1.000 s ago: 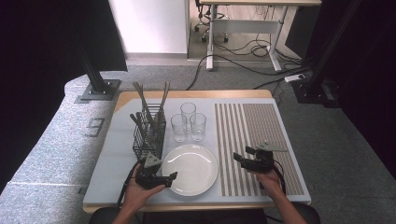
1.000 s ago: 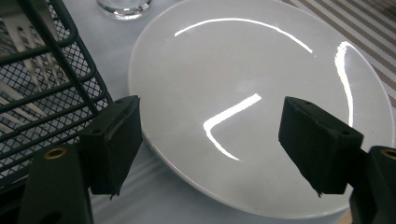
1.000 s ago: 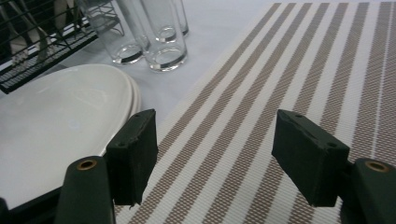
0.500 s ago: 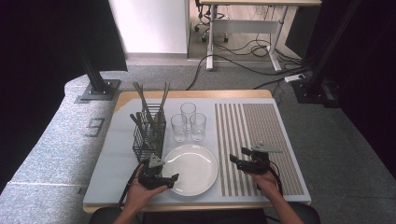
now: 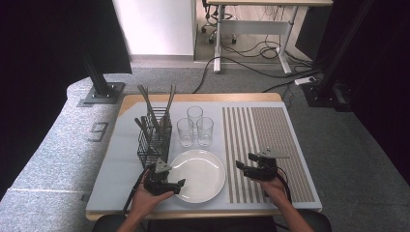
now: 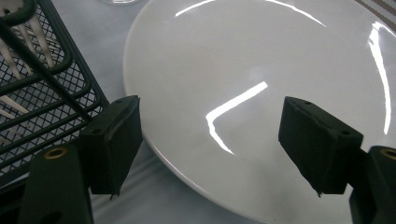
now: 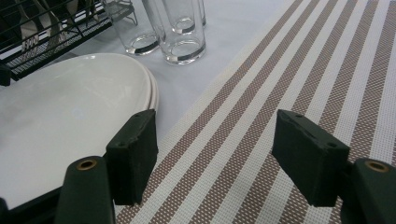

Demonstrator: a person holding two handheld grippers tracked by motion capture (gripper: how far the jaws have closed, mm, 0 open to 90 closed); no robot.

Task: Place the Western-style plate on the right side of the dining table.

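white plate (image 5: 197, 175) between open tongs

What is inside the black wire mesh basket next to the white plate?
The black wire mesh basket holds upright cutlery: long dark handles rise above its rim, and pale fork tines show through the mesh. The mesh and crowding hide how many pieces there are.
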